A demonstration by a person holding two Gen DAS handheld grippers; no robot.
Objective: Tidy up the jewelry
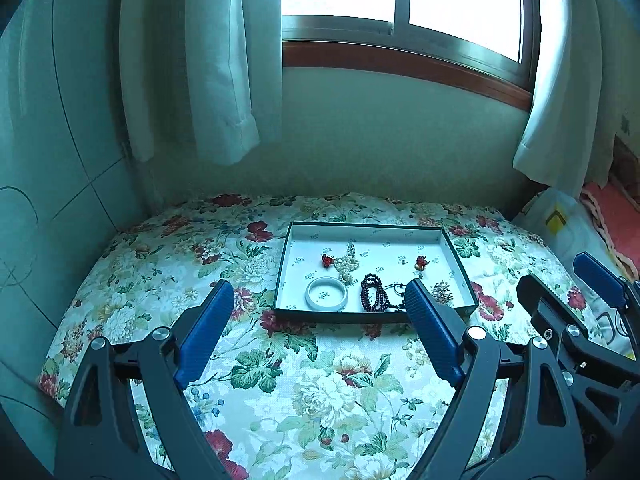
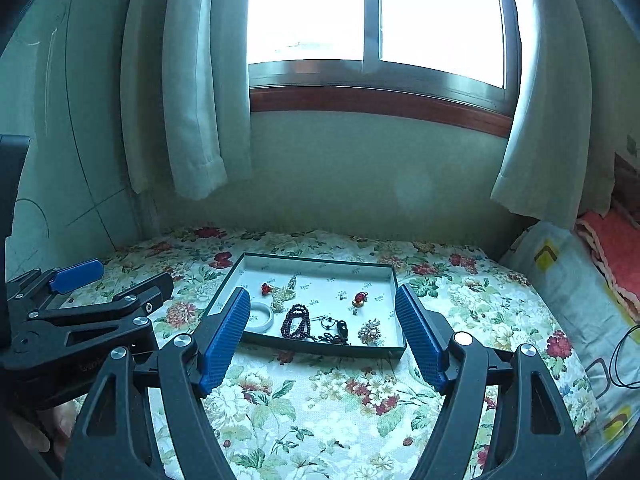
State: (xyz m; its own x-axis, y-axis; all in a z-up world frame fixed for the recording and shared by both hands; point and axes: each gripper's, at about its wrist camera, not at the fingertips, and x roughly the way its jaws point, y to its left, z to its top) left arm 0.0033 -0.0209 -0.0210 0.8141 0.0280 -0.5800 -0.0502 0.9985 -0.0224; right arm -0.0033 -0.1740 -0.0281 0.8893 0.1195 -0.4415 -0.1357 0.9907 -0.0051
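A shallow white tray with a dark rim (image 1: pixel 292 240) (image 2: pixel 320 259) lies on the flowered cloth. In it are a white bangle (image 1: pixel 326 293) (image 2: pixel 262 317), a dark red bead string (image 1: pixel 374 294) (image 2: pixel 297 322), a pearl string (image 1: pixel 347 266) (image 2: pixel 283 292), two red charms (image 1: pixel 327 260) (image 1: pixel 421 262), a gold brooch (image 1: pixel 442 292) (image 2: pixel 370 331) and a black cord piece (image 2: pixel 340 326). My left gripper (image 1: pixel 318 294) is open and empty, just short of the tray. My right gripper (image 2: pixel 320 300) is open and empty, beside it; it also shows in the left wrist view (image 1: pixel 560 276).
The flowered cloth (image 1: pixel 304 380) covers a cushion-like surface that drops off at the left and front. A wall and curtains (image 1: pixel 208 60) stand behind. A plastic bag (image 2: pixel 560 280) and pink fabric (image 2: pixel 612 248) lie at the right, with a black cable (image 2: pixel 624 360).
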